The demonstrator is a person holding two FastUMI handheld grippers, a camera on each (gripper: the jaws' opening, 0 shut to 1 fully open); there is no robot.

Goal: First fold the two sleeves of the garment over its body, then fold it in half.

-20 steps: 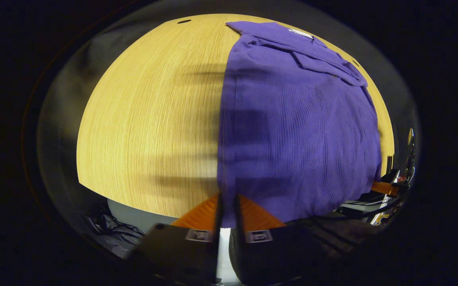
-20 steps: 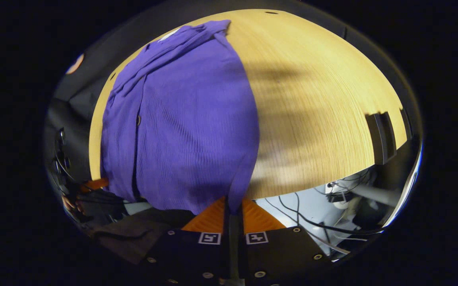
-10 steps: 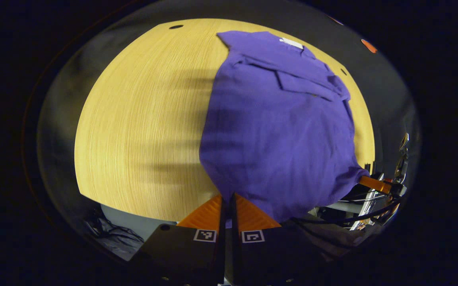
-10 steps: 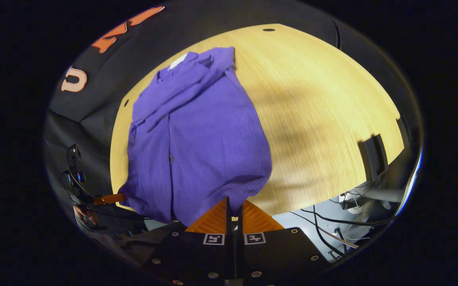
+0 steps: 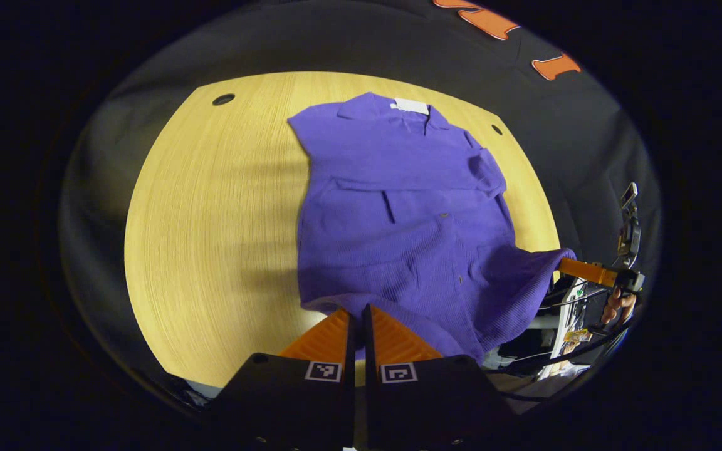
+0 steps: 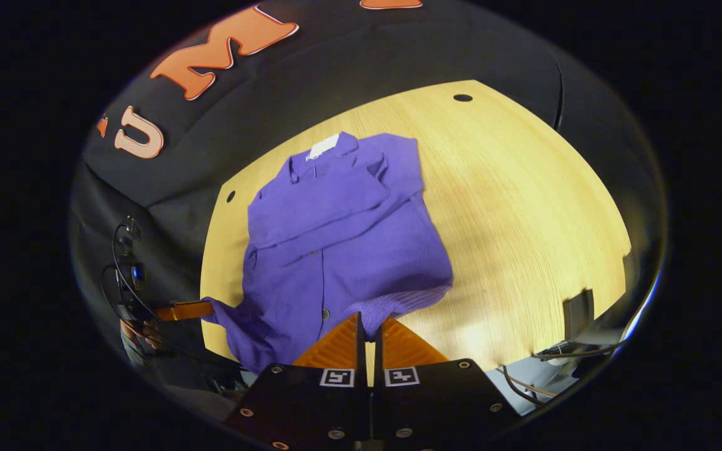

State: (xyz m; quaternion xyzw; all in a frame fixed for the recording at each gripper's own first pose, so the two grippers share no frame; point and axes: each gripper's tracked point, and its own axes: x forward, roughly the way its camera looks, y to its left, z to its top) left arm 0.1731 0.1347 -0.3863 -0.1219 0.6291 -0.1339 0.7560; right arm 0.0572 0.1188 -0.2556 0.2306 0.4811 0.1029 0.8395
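Lifted higher, both grippers (image 5: 356, 313) (image 6: 367, 322) apparently pinch the shirt's (image 5: 398, 207) hem.

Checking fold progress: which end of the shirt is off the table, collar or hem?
The hem: both grippers pinch its corners and hold it raised, while the collar end lies flat on the table.

In the right gripper view, the right gripper (image 6: 368, 326) pinches a bottom corner of the purple garment (image 6: 342, 232), lifted off the wooden table (image 6: 524, 219). The other bottom corner is clamped by the left gripper (image 6: 207, 309), held by a hand (image 6: 141, 332). Both sleeves lie folded across the garment's body; its collar rests flat at the far side.
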